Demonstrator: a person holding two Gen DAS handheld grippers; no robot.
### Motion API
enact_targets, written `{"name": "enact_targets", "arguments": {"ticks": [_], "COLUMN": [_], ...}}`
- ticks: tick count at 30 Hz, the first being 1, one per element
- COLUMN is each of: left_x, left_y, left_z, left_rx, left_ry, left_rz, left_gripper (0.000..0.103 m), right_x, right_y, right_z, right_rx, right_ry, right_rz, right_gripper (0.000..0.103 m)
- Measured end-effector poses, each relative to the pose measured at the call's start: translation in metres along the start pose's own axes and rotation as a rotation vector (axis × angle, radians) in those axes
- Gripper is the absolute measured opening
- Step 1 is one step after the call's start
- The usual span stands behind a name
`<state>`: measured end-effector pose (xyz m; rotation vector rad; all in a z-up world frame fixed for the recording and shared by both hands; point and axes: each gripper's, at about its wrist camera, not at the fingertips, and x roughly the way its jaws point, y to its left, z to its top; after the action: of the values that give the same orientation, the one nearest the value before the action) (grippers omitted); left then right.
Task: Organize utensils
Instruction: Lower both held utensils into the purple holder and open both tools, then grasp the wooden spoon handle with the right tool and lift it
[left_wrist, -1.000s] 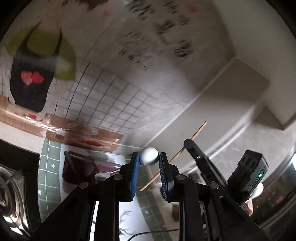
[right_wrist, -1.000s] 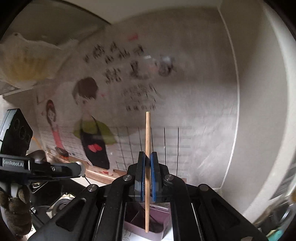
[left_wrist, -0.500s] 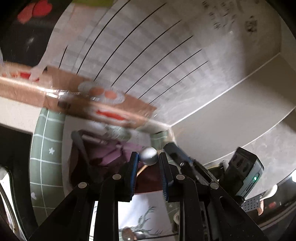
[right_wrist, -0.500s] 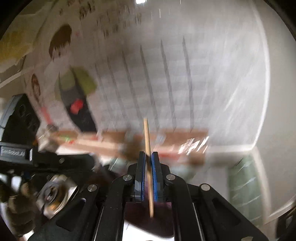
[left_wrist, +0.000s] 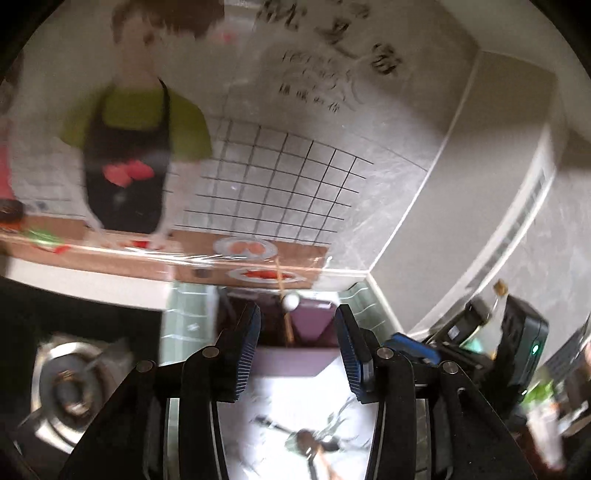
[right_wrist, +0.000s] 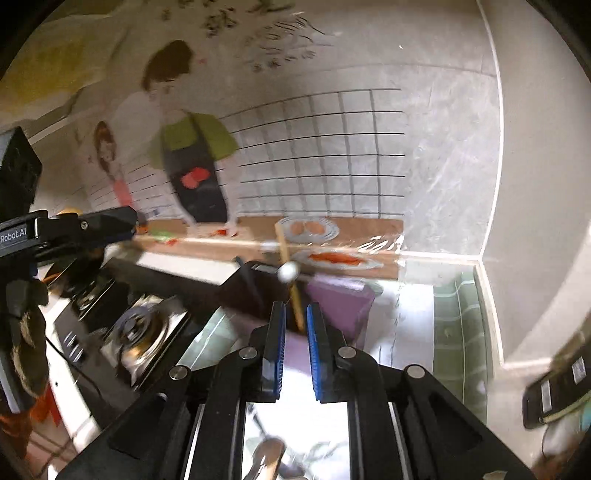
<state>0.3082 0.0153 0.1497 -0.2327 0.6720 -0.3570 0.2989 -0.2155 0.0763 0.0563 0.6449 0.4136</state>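
The left gripper (left_wrist: 297, 338) has its jaws wide apart with nothing between them, and the right gripper (right_wrist: 295, 334) has its jaws a little apart, gripping nothing. Just past both, a wooden chopstick (right_wrist: 290, 280) and a round-ended metal utensil (right_wrist: 288, 272) stand tilted in the dark compartment of the purple organizer box (right_wrist: 341, 299), which sits near the back edge of the surface, below the wall poster (right_wrist: 192, 162).

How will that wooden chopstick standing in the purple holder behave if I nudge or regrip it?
The wooden chopstick looks thin, straight and rigid, so probably light and stiff. It leans loosely in the purple holder beside a round-ended utensil, so a nudge would likely just swing it. The right gripper stands open around it.
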Motion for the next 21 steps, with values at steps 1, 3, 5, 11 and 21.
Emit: {"name": "enact_targets", "arguments": {"ticks": [1,3,5,11,21], "left_x": [-0.012,-0.030,-0.043,-0.043,-0.025], "left_y": [-0.003,-0.006,-0.006,0.017,0.061], "left_z": [-0.009,-0.029,-0.054,-0.136,-0.222], "left_rx": [0.009,0.032,0.064,0.022,-0.116], "left_ry": [-0.010,-0.015,-0.006,0.092,0.210], "left_rz": [0.020,0.063,0.116,0.221,0.281], "left_gripper": [0.043,0.044,0.044,0.044,0.044], "right_x": [-0.006,-0.016,-0.022,-0.011,0.036], "right_y": [0.004,0.013,0.021,0.032,0.034], "right_z": [-0.004,-0.018,-0.037,-0.098,-0.162], "right_rx": [-0.004,-0.014,-0.030,-0.047,-0.043], "right_ry": [0.010,0.043,0.081,0.215,0.387], "right_rz": [0.011,0.032,0.049,0.052,0.013], "right_gripper": [0.012,0.012,0.012,0.012,0.012]}}
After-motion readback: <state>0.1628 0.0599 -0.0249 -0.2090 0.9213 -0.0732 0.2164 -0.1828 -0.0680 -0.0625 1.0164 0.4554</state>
